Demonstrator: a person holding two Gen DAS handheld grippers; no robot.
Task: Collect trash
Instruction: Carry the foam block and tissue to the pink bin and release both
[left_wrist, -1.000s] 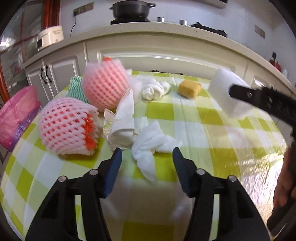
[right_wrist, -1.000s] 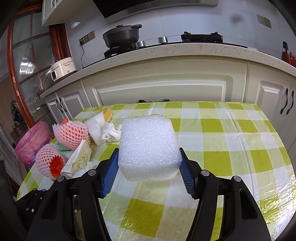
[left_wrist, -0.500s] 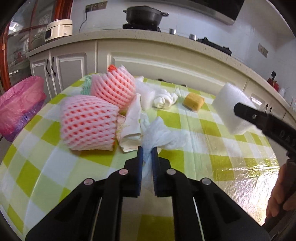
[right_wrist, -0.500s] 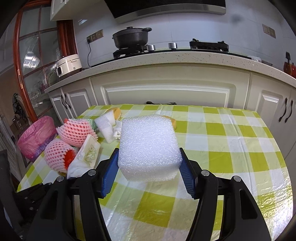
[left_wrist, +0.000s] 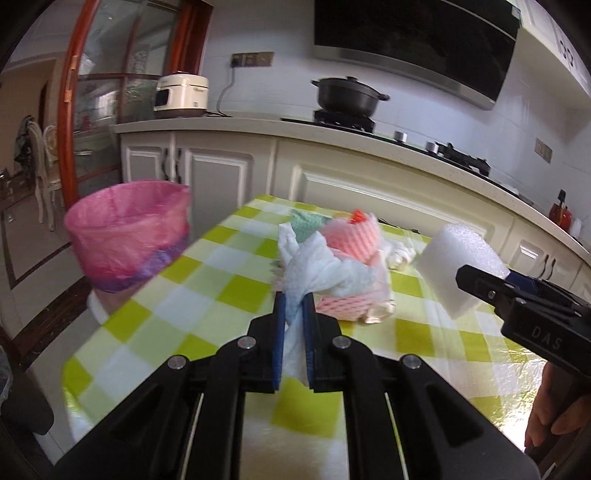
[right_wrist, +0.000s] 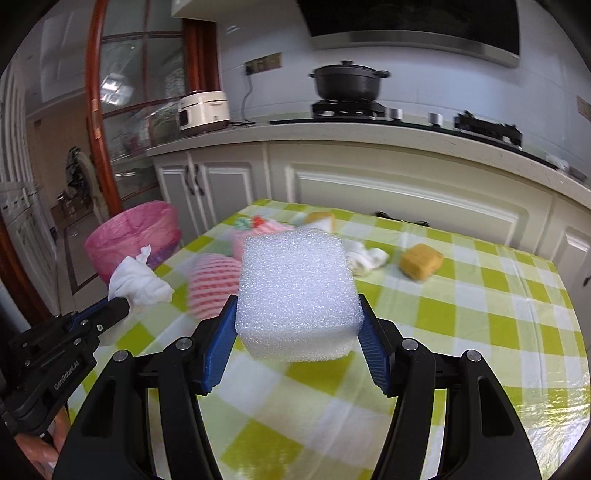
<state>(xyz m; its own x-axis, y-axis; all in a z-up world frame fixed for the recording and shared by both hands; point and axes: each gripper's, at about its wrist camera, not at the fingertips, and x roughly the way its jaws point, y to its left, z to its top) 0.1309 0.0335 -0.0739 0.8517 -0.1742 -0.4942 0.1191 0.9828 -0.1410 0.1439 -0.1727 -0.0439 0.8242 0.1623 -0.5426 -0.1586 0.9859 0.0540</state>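
Kitchen interior. Cream cabinets (right_wrist: 406, 192) run under a pale countertop (right_wrist: 369, 134). A black pot (right_wrist: 347, 79) sits on the stove (right_wrist: 347, 109); a white rice cooker (right_wrist: 203, 110) stands beside a red-framed glass door (left_wrist: 122, 92). Dark range hood (left_wrist: 413, 40) above. Table covered by green checked cloth (right_wrist: 480, 295).

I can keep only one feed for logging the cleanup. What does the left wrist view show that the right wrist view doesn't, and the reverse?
Left wrist only: the red kettle on the counter.
Right wrist only: the yellow sponge on the table.
Both: the left gripper shut on the white tissue, the right gripper clamping the foam block, the pink-lined bin, and pink fruit nets.
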